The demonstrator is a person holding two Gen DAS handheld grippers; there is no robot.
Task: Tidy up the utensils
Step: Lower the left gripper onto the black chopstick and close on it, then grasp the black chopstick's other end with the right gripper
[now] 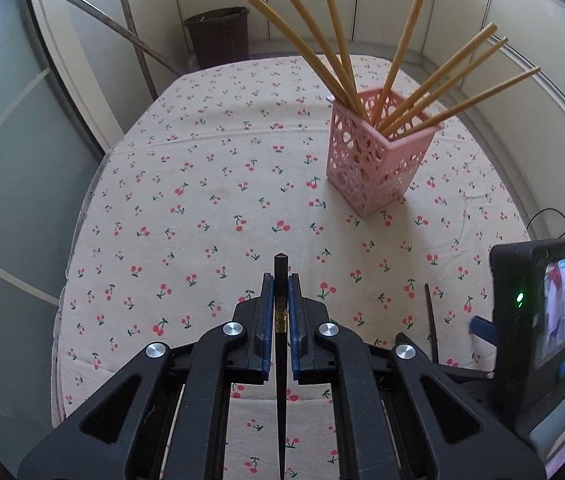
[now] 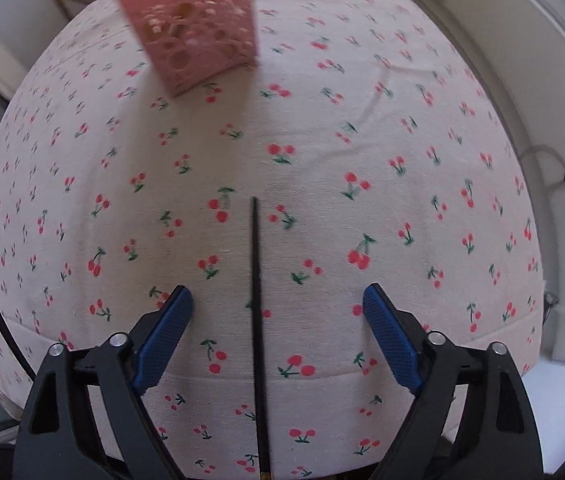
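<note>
Between the clenched left gripper [image 1: 281, 280] pads sits one black chopstick [image 1: 281, 268]; another chopstick [image 2: 257, 300] lies between the spread right gripper [image 2: 277, 300] fingers.

Your left gripper [image 1: 281, 284] is matte black plastic: angular linkage arms with triangular cut-outs, round silver screw heads at the pivots and blue pads inside. Your right gripper [image 2: 277, 300], at the bottom of its frame, matches it, with cross-hatched blue pads [image 2: 164, 340] and silver screws.
</note>
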